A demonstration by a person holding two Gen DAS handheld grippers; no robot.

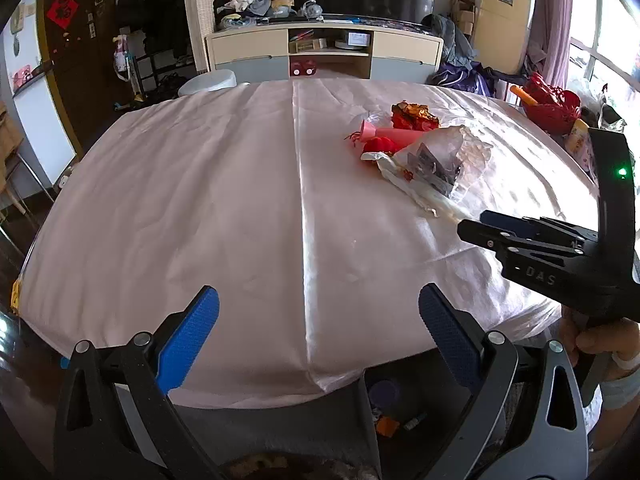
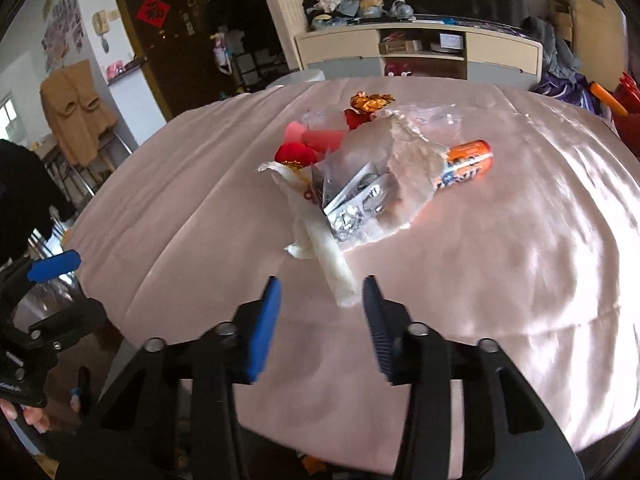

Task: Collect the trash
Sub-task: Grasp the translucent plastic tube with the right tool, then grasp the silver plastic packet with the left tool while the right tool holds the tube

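A pile of trash (image 2: 360,168) lies on the pink tablecloth (image 2: 500,280): a rolled white paper (image 2: 328,256), silver foil wrappers (image 2: 352,208), clear plastic (image 2: 400,152), an orange wrapper (image 2: 468,160), red and gold scraps (image 2: 368,104). The pile also shows in the left wrist view (image 1: 420,148), right of centre. My right gripper (image 2: 322,308) is open and empty, just short of the paper roll's near end. My left gripper (image 1: 318,316) is open and empty over the table's near edge, left of the pile. The right gripper also shows in the left wrist view (image 1: 472,228), beside the roll.
A cream and grey cabinet (image 1: 324,52) stands beyond the table. A white round bin (image 1: 208,80) sits at the far left edge. Red baskets and clutter (image 1: 552,104) lie at the far right. Small items lie on the floor below the near edge (image 1: 388,420).
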